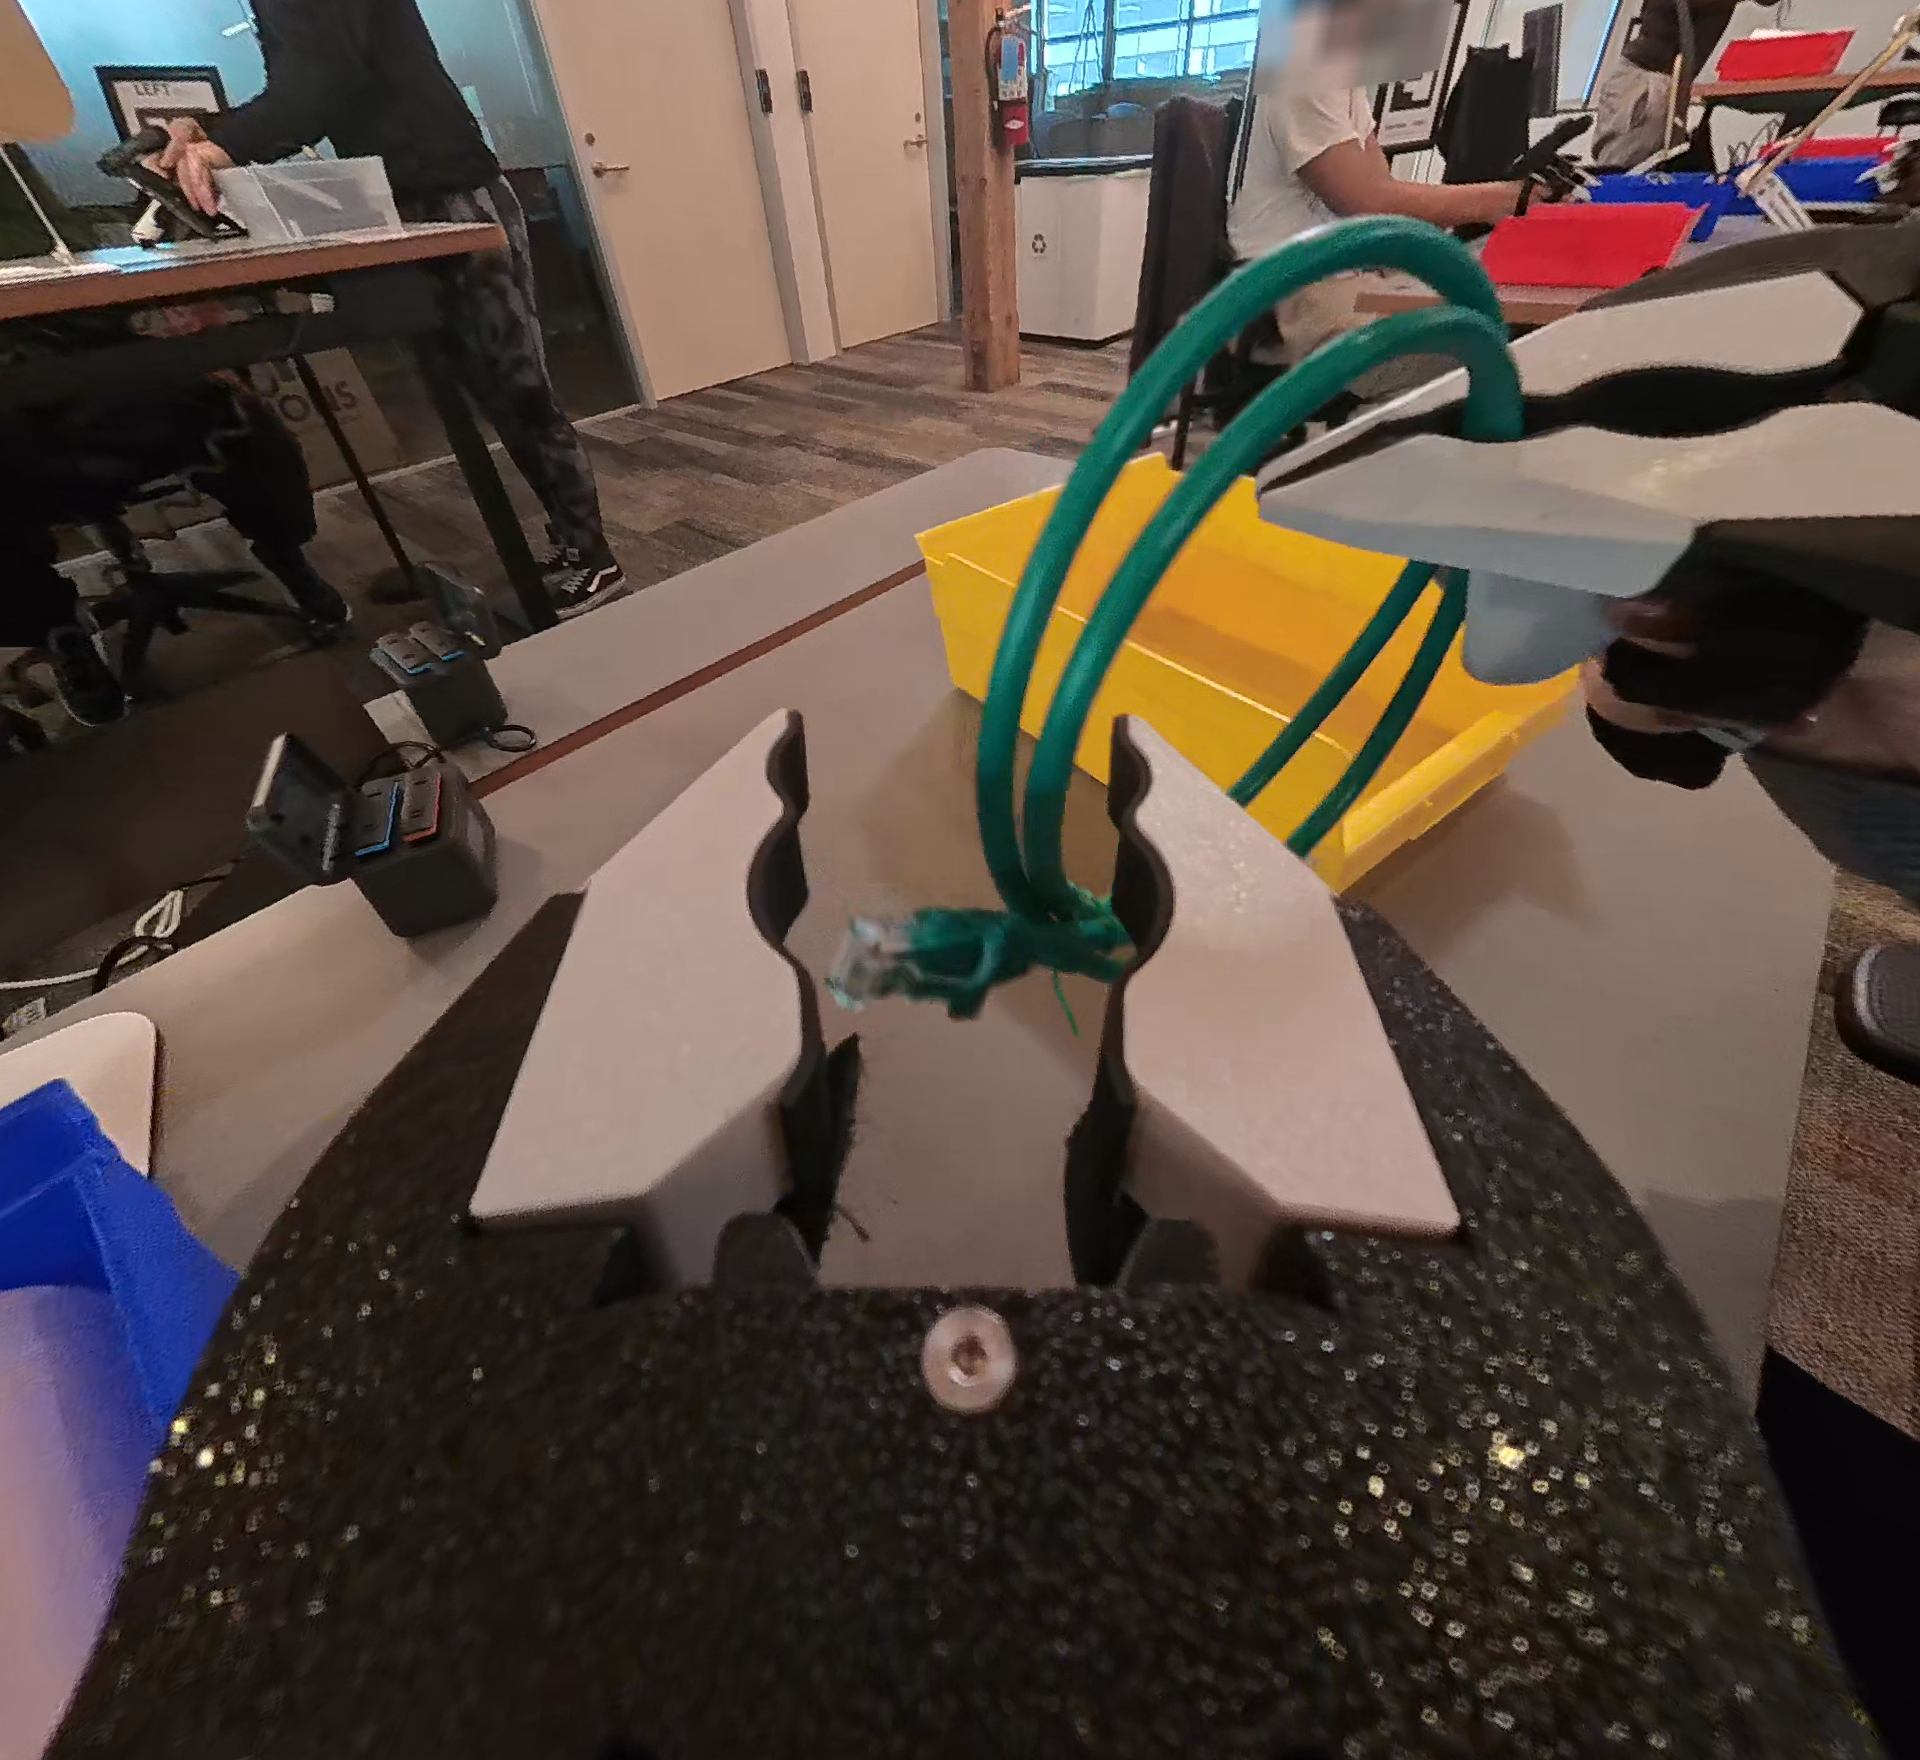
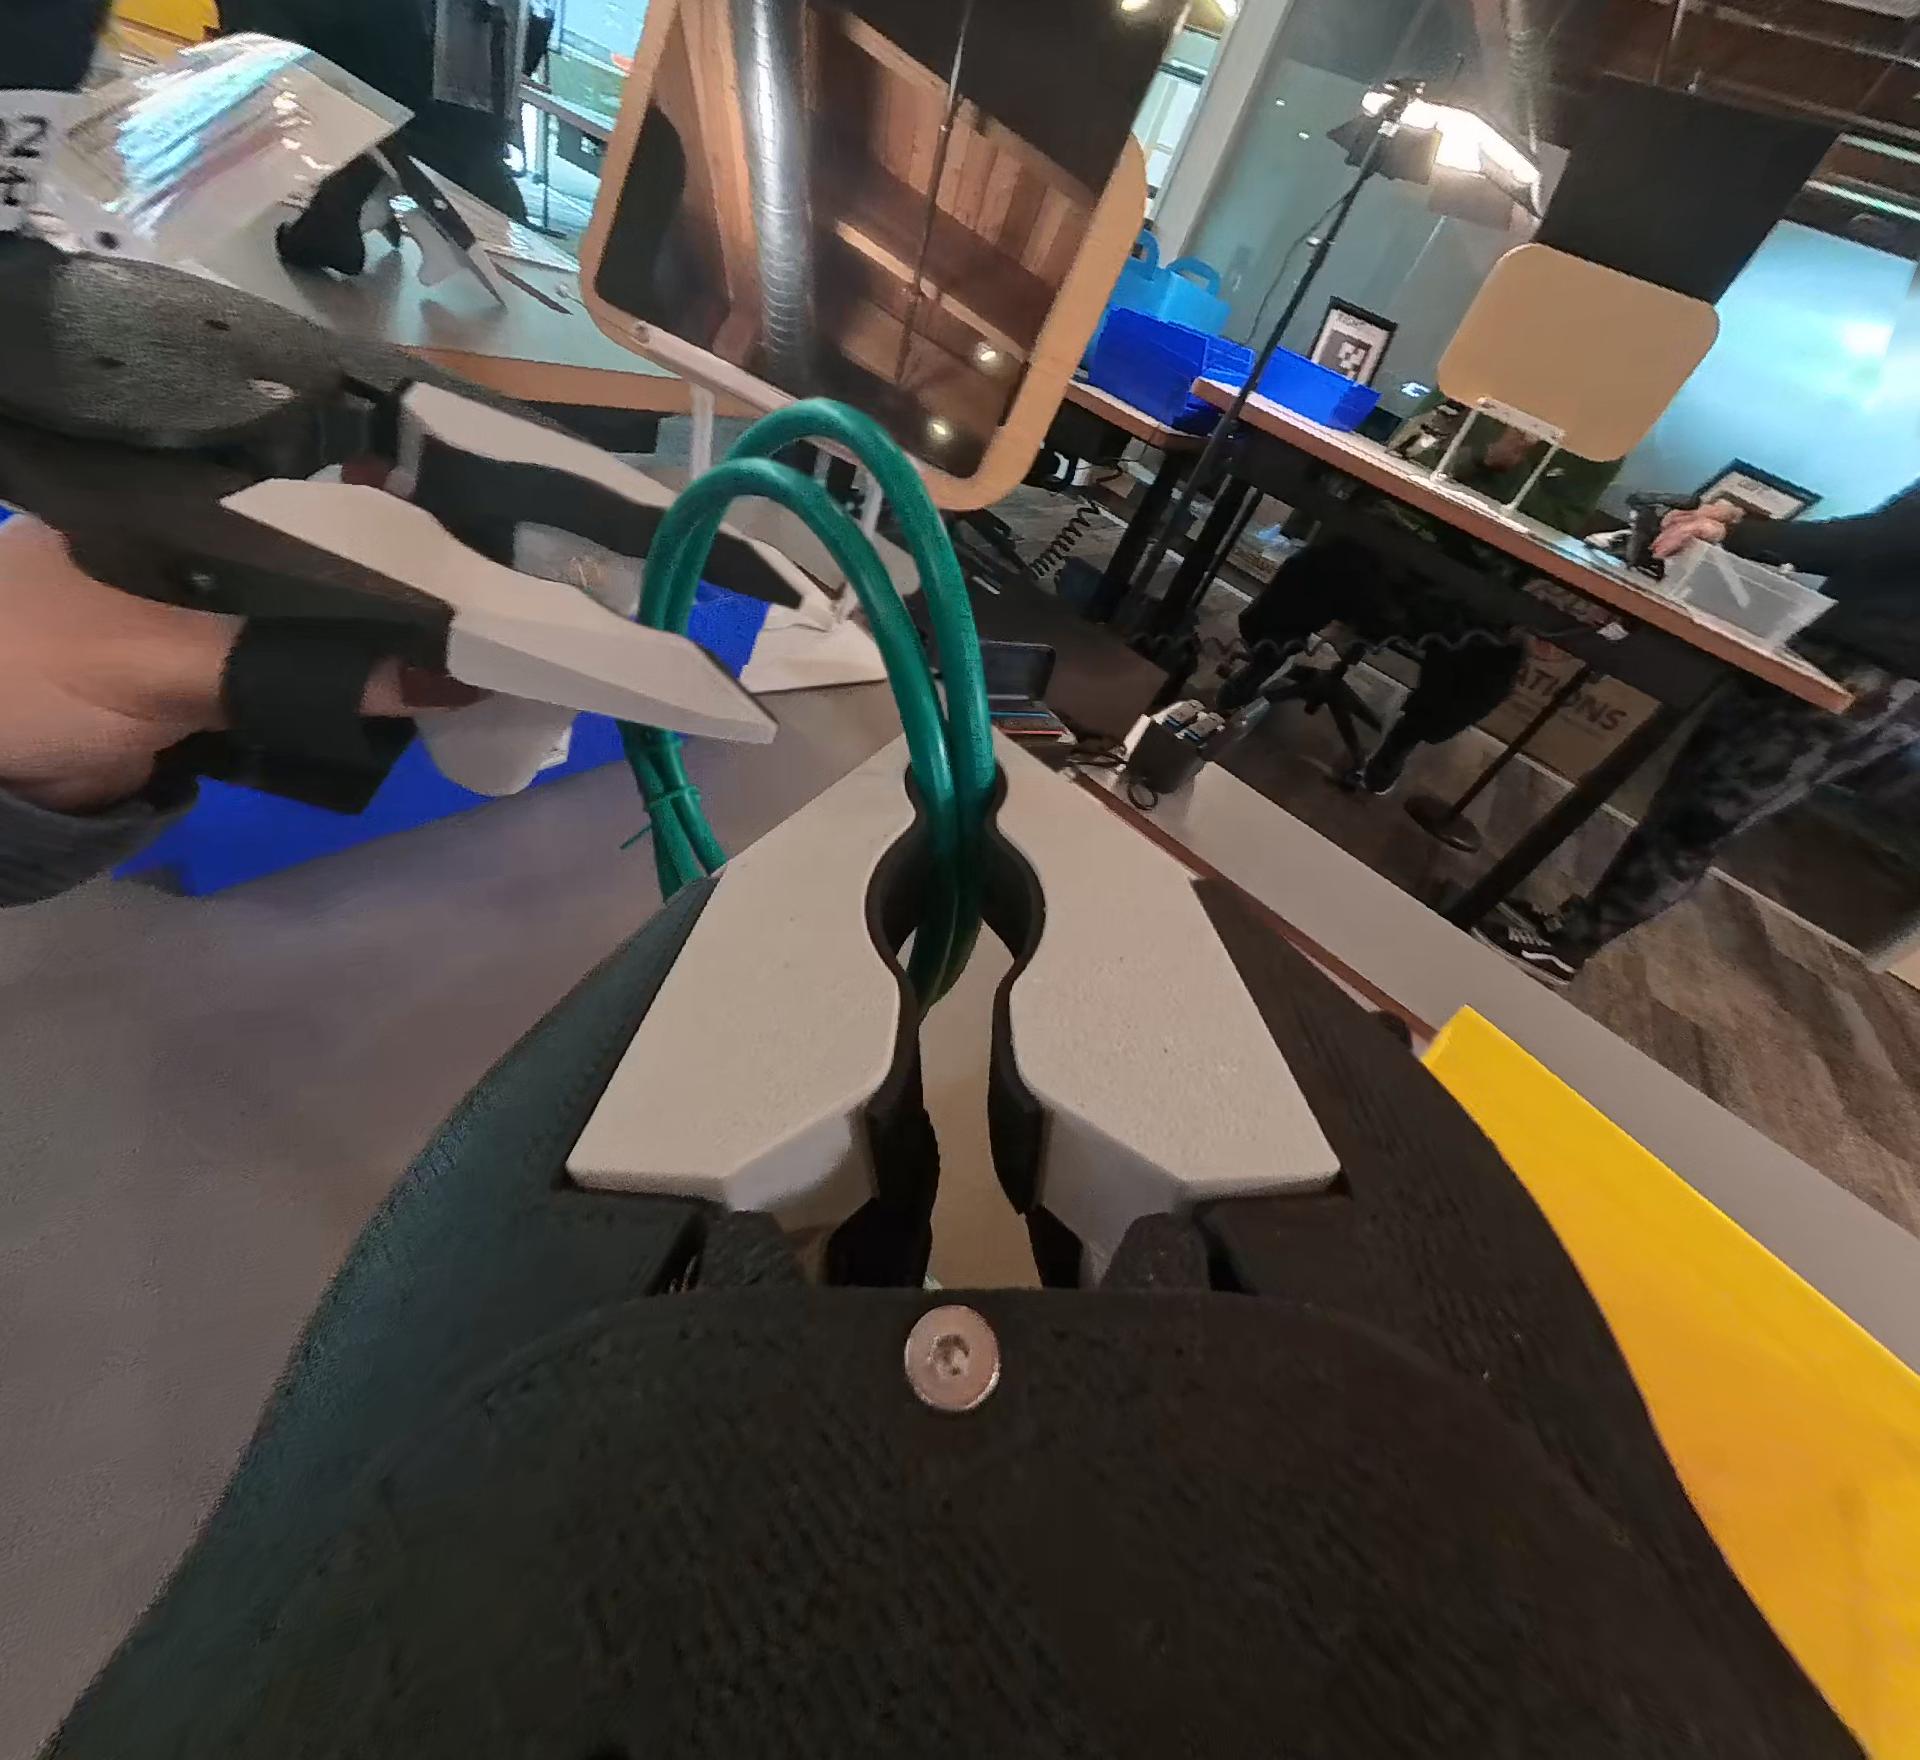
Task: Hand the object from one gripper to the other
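A green network cable point(image 1: 1081, 588), tied in a coil, hangs in the air over the grey table point(image 1: 1621, 931). My right gripper point(image 2: 951, 780) is shut on the top of the coil point(image 2: 935, 630); in the left wrist view it point(image 1: 1340, 458) reaches in from the upper right. My left gripper point(image 1: 956, 837) is open. The coil's tied lower end and its clear plug point(image 1: 868, 962) hang between its fingers, close against the right finger point(image 1: 1205, 889), unclamped. In the right wrist view the left gripper point(image 2: 779, 661) is at the left, its jaws apart around the coil's far side.
A yellow bin point(image 1: 1195, 630) stands on the table behind the cable, its edge point(image 2: 1714, 1347) at my right. A blue bin point(image 1: 83, 1222) lies at the left point(image 2: 312, 817). Black charger cases point(image 1: 405, 837) sit at the table's left edge. People work at other tables.
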The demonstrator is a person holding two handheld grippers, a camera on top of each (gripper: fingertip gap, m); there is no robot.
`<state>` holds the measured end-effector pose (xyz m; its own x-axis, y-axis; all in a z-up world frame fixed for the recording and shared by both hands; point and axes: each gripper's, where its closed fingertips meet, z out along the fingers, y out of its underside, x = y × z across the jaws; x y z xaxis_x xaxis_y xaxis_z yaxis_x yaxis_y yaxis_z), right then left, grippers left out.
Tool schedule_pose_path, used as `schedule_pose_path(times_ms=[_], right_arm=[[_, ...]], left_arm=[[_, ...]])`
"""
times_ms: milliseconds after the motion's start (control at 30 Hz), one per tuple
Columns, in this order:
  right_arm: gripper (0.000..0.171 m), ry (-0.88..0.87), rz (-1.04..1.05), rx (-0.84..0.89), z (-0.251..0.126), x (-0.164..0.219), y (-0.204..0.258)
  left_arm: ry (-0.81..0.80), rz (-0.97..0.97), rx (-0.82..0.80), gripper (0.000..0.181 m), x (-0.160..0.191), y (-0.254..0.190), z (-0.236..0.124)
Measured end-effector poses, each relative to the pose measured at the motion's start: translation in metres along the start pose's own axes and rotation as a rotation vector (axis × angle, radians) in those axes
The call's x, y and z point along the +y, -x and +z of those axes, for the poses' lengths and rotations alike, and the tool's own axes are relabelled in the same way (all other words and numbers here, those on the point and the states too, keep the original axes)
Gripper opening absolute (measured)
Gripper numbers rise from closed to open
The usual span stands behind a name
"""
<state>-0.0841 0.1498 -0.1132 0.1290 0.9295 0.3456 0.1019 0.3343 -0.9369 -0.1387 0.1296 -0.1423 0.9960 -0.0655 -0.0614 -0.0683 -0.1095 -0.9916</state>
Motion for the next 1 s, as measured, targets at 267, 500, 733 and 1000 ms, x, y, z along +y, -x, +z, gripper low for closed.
schedule_pose_path(times_ms=[267,500,733,1000], right_arm=[[0.000,0.007,-0.012,-0.036,0.000,-0.004,0.013],[0.000,0.075,-0.010,-0.011,0.005,0.007,0.012],[0.002,0.173,0.041,-0.009,0.009,0.024,0.010],[0.051,0.297,0.076,-0.136,0.007,0.041,0.024]], left_arm=[[0.037,0.047,0.041,0.023,0.012,-0.006,-0.008],[0.071,0.088,0.048,0.001,0.010,-0.006,-0.010],[0.105,0.126,0.019,0.000,0.009,-0.002,-0.011],[0.113,0.317,-0.156,0.000,-0.003,0.015,-0.020]])
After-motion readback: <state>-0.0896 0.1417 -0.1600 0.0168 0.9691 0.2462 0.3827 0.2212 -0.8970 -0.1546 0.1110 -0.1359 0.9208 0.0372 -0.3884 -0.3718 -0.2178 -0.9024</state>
